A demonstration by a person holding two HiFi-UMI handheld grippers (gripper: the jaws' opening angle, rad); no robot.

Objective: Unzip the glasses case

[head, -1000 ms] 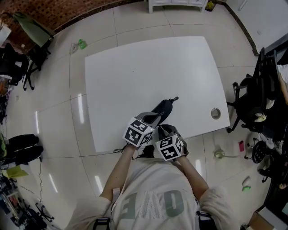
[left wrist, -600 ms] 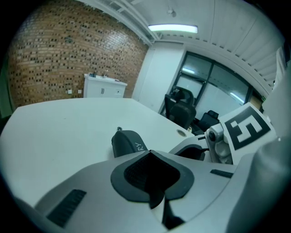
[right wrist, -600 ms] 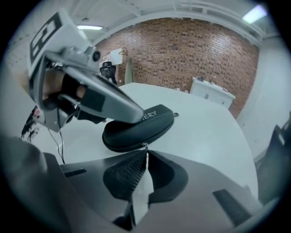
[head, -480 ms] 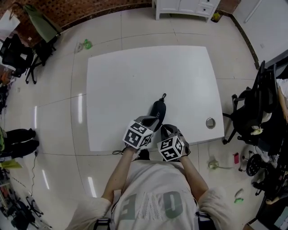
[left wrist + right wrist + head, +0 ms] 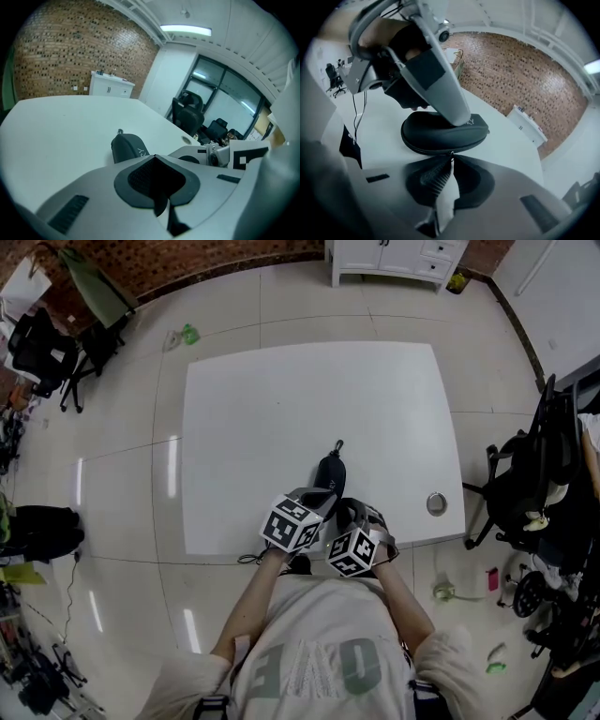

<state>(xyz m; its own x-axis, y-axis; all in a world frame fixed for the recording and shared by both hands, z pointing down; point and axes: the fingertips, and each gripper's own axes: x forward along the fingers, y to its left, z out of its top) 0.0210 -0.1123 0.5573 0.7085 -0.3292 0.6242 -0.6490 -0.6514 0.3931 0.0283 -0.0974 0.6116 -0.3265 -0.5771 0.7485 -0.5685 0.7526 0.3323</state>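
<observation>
Counter open to you from mid-span to far edge and both far corners. Glasses case blocks mid near edge; grommet sits by near right corner.

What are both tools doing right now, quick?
Left tool: closed, nothing between its jaws, tip on the glasses case.
Right tool: jaws just closed, pinching the zipper pull.

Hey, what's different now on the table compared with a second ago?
The glasses case swung: its strap end moved left and now points nearly straight away. The right gripper has just been closing its jaws, now pinched on the zipper pull. The left gripper stays on the case, which is still zipped.
</observation>
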